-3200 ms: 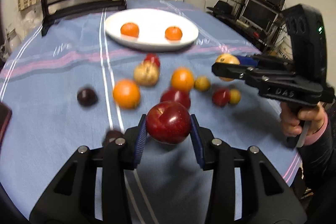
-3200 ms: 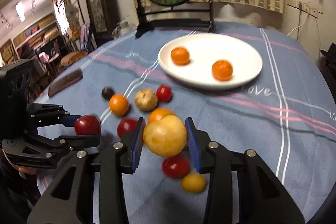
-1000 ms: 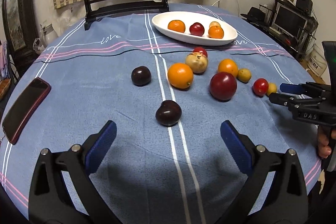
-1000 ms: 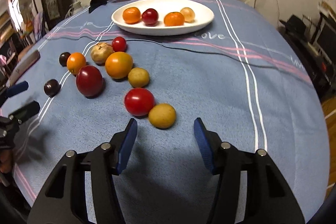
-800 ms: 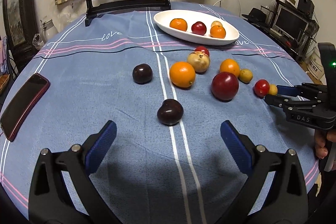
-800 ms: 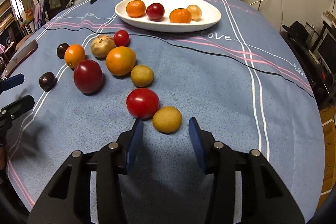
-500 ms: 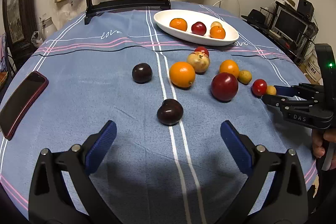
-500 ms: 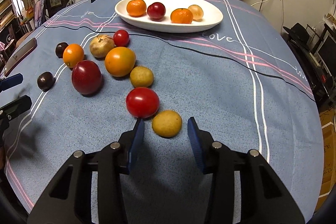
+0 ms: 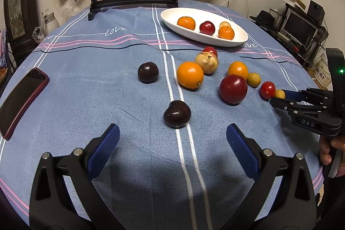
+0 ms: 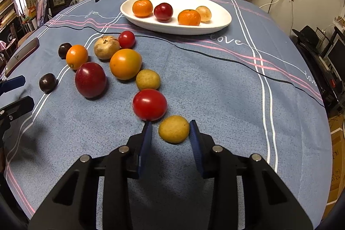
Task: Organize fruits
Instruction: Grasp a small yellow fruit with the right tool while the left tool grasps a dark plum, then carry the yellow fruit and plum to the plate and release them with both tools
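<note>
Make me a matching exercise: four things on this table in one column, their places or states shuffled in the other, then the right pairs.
Things:
1. small yellow fruit
2. phone
3. red plum
4. left gripper

Places or states:
A. lies in the white dish
B. open wide, nothing between its fingers
C. flat at the tablecloth's edge, away from the fruit
D. between the right gripper's fingers, which are not yet shut on it

Pairs: 1-D, 2-C, 3-A, 4-B
</note>
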A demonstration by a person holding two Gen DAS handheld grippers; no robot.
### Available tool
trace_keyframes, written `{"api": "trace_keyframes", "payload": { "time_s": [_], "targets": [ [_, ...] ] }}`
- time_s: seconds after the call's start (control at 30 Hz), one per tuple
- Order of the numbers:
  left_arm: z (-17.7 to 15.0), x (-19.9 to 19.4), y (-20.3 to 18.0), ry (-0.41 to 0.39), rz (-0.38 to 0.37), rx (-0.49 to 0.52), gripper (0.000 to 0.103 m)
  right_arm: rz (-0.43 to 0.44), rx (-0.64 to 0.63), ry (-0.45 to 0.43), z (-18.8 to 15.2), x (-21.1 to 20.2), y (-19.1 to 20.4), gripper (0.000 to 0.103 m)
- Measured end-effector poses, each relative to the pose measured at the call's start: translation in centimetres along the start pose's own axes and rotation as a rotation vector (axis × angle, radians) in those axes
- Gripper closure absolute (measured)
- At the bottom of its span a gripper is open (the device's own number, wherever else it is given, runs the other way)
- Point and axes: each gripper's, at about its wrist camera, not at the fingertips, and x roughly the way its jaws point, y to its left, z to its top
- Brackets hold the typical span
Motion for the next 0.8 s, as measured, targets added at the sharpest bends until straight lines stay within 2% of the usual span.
{"api": "trace_keyframes", "payload": {
  "time_s": [0.03,0.2,0.33,0.43,0.47,0.57,0.7,0.8],
  "targets": [
    [0.0,0.0,0.0,0.001,0.000,0.000,0.002,-0.004,0.000,-0.002,0.0,0.0,0.0,0.073],
    [0.0,0.1,0.1,0.009,-0.002,-0.006,0.002,0.005,0.019,-0.015,-0.1,-0.3,-0.4,0.075],
    [0.4,0.9,0.2,0.043,-0.059,0.000,0.004,0.111,0.109,-0.086,-0.2,-1.4,-1.9,0.075],
    [0.9,2.1,0.4,0.092,-0.105,-0.012,0.018,0.154,0.121,-0.112,-0.2,-1.8,-2.2,0.075],
    [1.0,2.5,0.5,0.113,-0.117,-0.018,0.026,0.157,0.117,-0.111,-0.2,-1.9,-2.1,0.075],
    [1.3,2.8,0.6,0.117,-0.127,-0.036,0.028,0.157,0.095,-0.111,0.0,-1.9,-1.6,0.075],
    [1.8,3.3,0.4,0.118,-0.105,-0.038,0.032,0.148,0.094,-0.107,-0.1,-1.9,-1.5,0.075],
    [2.4,4.0,-0.1,0.124,-0.074,-0.014,0.043,0.163,0.108,-0.105,-0.2,-1.8,-1.9,0.075]
  ]
}}
